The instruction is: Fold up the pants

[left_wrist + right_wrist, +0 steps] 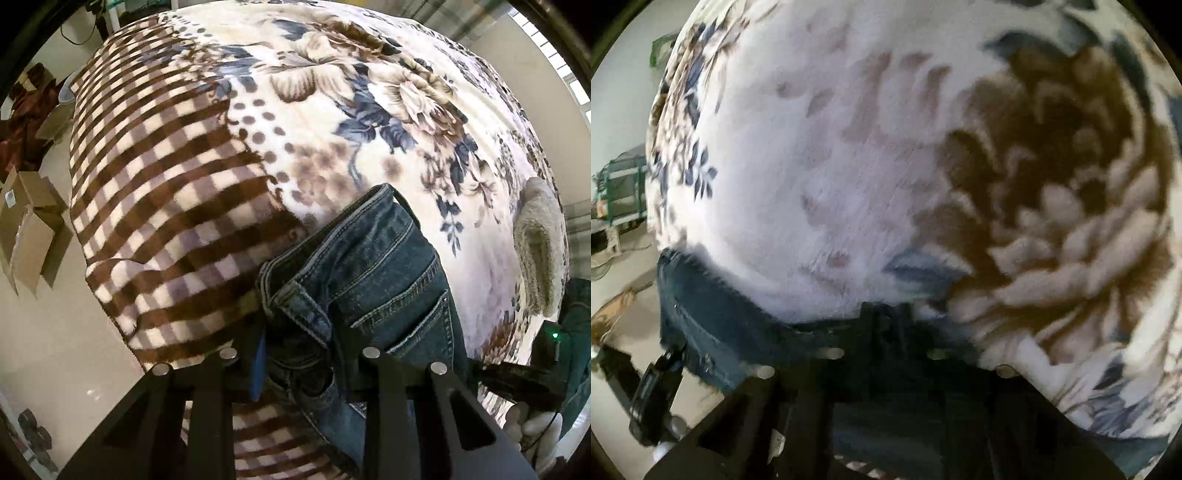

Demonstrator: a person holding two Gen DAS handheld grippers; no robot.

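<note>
Left wrist view: looking forward and down along the left tongs [299, 354], close over the jeans [373, 273] at the waistband, wide across the patterned blanket [207, 155] to floor and cardboard boxes [29, 229] at left. Right wrist view: blurred, set very near the blanket [820, 177], facing down along the right tongs [886, 350]. Shared between both: blanket, jeans [713, 325], and the opposite tool, the right one at lower right in the left view, the left one at lower left in the right view.
</note>
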